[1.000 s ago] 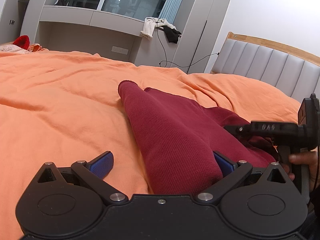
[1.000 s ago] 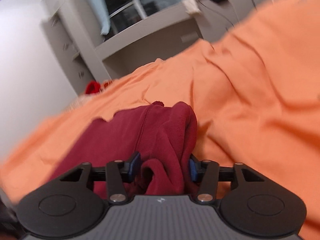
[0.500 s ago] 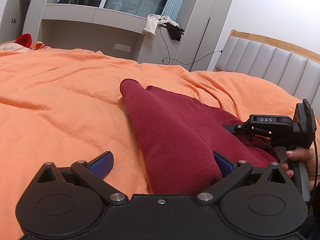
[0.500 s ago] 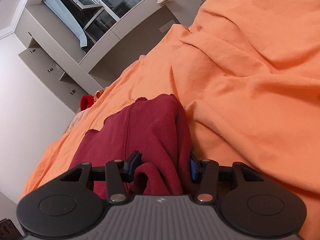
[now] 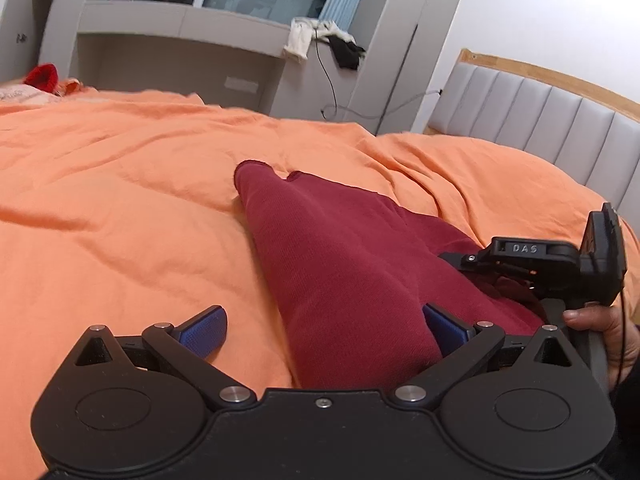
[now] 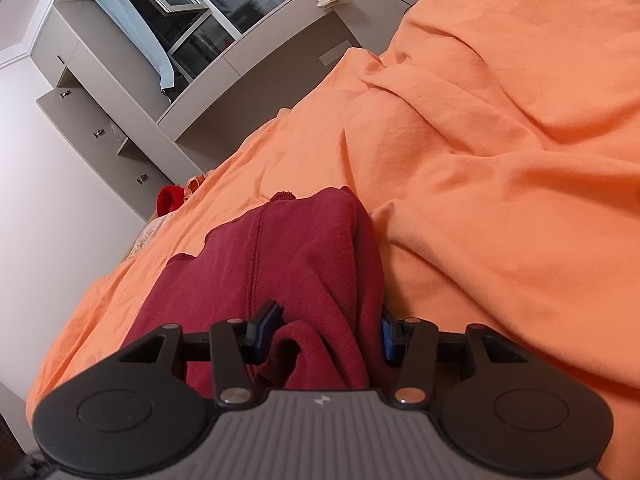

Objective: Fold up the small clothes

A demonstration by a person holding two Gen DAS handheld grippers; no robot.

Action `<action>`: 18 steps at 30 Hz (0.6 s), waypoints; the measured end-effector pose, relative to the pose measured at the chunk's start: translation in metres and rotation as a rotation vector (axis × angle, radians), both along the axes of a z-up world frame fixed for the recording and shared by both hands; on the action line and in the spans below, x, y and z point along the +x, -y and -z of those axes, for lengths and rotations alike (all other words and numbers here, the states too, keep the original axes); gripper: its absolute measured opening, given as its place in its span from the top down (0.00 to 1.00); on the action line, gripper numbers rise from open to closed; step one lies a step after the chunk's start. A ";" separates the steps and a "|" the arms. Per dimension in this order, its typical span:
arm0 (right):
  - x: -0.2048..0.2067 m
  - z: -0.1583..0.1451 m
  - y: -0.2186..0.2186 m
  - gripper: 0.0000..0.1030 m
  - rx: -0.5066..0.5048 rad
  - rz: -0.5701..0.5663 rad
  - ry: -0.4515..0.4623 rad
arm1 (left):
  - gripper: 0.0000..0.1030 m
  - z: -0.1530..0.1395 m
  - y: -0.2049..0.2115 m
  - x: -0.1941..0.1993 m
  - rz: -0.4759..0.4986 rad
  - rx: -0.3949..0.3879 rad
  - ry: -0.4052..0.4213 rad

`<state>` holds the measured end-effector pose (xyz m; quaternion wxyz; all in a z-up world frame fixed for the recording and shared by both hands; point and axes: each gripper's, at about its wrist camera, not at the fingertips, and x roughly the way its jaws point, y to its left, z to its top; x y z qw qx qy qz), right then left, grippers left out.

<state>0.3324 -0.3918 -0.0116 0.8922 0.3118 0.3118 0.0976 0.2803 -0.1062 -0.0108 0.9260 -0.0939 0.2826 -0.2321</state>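
A dark red knit garment [image 5: 344,264] lies on the orange bedcover [image 5: 120,208], folded into a long narrow shape. In the left wrist view its long axis runs from the bottom centre of the frame up and slightly left, ending in a rounded tip near the middle of the picture; in the right wrist view [image 6: 288,256] it climbs from the bottom centre toward the upper left, with a stitched seam running along its length. The left gripper [image 5: 320,328] stands wide open: its right blue pad touches the near end of the cloth, while the left pad sits well apart over bare bedcover. The right gripper [image 6: 324,330] has a bunched fold of the garment between its blue pads, which press against the cloth on both sides. In the left wrist view that gripper [image 5: 532,260] appears at the right edge, held by a hand [image 5: 604,332]. A padded grey headboard [image 5: 540,120] fills the upper right, grey cabinets [image 5: 180,40] the upper left.
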 end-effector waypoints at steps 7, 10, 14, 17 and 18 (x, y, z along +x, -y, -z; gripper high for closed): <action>0.001 0.000 0.000 0.48 -0.004 0.000 0.001 | 0.00 -0.026 -0.003 0.038 0.049 0.007 -0.067; 0.001 0.000 0.000 0.48 -0.008 0.000 0.004 | 0.00 -0.021 0.000 0.061 0.096 0.015 -0.115; 0.000 0.001 0.000 0.48 -0.004 -0.002 0.004 | 0.00 0.000 -0.002 0.080 0.079 -0.090 -0.238; 0.000 0.000 0.000 0.47 -0.003 -0.002 0.003 | 0.00 0.005 0.004 0.081 0.070 -0.082 -0.236; 0.000 0.000 0.000 0.47 -0.003 -0.002 0.003 | 0.00 0.005 0.006 0.079 0.072 -0.070 -0.221</action>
